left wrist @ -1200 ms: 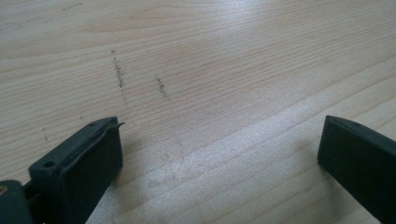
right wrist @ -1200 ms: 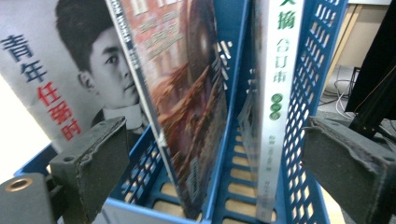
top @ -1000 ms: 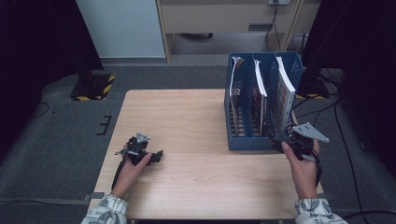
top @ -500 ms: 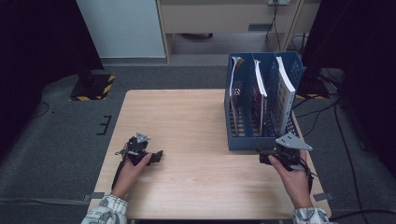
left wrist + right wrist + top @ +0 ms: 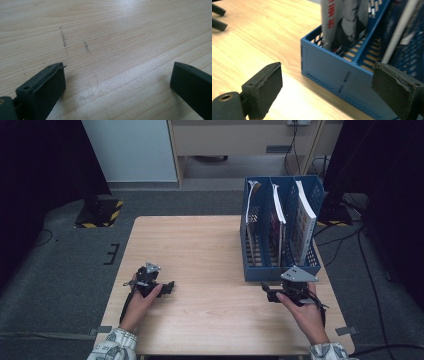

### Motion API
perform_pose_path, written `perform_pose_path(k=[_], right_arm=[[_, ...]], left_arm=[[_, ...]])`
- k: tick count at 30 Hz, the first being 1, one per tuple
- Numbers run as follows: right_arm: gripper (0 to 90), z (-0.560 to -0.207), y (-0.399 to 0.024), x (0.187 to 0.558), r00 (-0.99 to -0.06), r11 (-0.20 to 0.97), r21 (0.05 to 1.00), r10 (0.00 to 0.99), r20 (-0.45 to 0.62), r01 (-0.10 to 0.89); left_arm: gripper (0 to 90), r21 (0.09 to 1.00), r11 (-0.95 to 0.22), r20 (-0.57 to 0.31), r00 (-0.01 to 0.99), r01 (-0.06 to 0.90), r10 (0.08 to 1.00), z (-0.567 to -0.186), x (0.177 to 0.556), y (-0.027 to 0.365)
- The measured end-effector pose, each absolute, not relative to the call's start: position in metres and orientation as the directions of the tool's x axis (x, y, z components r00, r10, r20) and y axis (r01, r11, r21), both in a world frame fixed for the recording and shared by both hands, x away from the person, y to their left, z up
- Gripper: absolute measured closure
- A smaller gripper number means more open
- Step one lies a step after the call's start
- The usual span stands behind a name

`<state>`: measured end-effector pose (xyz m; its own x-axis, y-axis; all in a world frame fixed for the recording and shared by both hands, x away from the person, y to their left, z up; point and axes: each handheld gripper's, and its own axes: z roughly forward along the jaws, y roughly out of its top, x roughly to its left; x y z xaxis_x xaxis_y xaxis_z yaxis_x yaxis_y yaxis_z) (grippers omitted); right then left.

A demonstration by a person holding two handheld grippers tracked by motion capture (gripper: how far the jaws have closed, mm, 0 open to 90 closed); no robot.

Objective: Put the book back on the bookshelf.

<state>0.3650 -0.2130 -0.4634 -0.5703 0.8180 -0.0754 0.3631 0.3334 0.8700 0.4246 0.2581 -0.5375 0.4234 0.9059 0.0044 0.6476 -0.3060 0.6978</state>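
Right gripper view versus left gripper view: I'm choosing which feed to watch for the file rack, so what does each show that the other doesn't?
The right gripper view has the blue file rack close ahead, a book standing in its nearest slot, and the left gripper far off at the top left corner. The left gripper view has bare wood with dark scuff marks between its jaws. Both show the wooden table and a pair of black jaws standing wide apart with nothing between them.
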Motion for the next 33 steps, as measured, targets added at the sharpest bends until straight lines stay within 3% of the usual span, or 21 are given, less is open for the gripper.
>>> perform_pose_path(k=[33], right_arm=[[9.0, -0.484, -0.128, 0.366, -0.776, 0.457, 0.816, 0.631, -0.018, 0.353]], left_arm=[[0.0, 0.698, -0.296, 0.002, 0.412, 0.652, 0.911, -0.538, 0.425, 0.255]])
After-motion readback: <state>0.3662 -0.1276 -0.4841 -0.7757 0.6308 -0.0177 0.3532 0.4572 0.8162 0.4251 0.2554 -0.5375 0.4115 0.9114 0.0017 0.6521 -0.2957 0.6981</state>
